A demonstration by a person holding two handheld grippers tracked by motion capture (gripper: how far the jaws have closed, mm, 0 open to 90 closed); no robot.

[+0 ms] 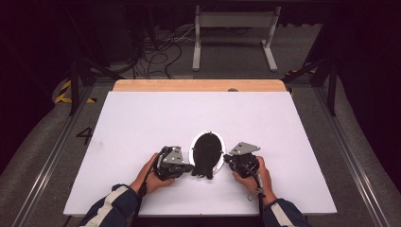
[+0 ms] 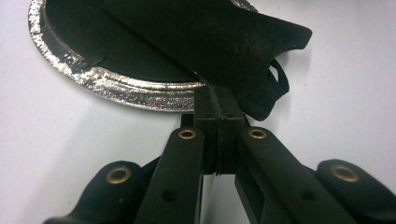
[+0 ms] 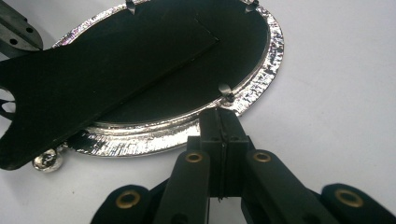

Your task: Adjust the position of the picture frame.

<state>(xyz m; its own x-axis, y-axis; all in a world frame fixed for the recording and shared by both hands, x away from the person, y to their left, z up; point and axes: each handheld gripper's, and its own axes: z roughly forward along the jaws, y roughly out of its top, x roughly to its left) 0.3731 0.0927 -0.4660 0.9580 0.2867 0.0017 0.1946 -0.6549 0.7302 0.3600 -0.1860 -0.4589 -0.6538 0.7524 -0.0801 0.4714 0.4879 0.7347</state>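
Observation:
An oval silver picture frame (image 1: pixel 193 147) lies face down near the front middle of the white table, its black back (image 1: pixel 208 146) up. A black easel stand (image 1: pixel 204 169) is hinged to that back and juts past the frame's near end. My left gripper (image 1: pixel 190 167) is shut, its tips (image 2: pixel 218 95) against the silver rim (image 2: pixel 116 88) just under the stand's edge (image 2: pixel 224 42). My right gripper (image 1: pixel 227 158) is shut too, its tips (image 3: pixel 224 116) touching the rim (image 3: pixel 261 70) right beside a small metal tab (image 3: pixel 226 91). Whether either pinches anything I cannot tell.
The white tabletop (image 1: pixel 142 123) has a wooden strip (image 1: pixel 198 85) along its far edge. Beyond it on the floor are loose cables (image 1: pixel 156 52) and a white metal stand (image 1: pixel 234 28). Metal rails (image 1: pixel 350 151) run along both sides.

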